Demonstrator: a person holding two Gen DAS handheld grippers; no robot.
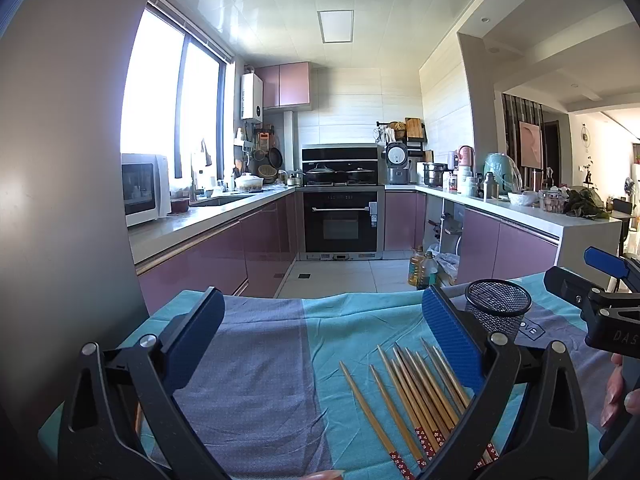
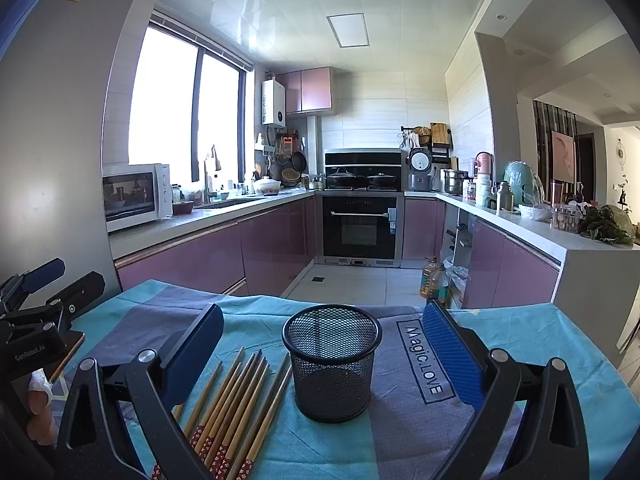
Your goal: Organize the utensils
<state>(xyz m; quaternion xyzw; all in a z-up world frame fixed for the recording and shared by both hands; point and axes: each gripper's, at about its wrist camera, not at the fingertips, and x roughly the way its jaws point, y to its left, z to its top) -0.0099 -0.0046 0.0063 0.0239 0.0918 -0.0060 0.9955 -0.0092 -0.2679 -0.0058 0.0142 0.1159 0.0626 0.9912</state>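
Right wrist view: mesh cup empty, chopsticks lying beside it, both grippers' jaws wide apart.

Black mesh cup, tan chopsticks, teal-and-grey cloth.

The left gripper and right gripper are both hovering side by side, tilting slightly downward, their 2 blue-padded fingers spreading wide with nothing gripped. A hand is holding each.
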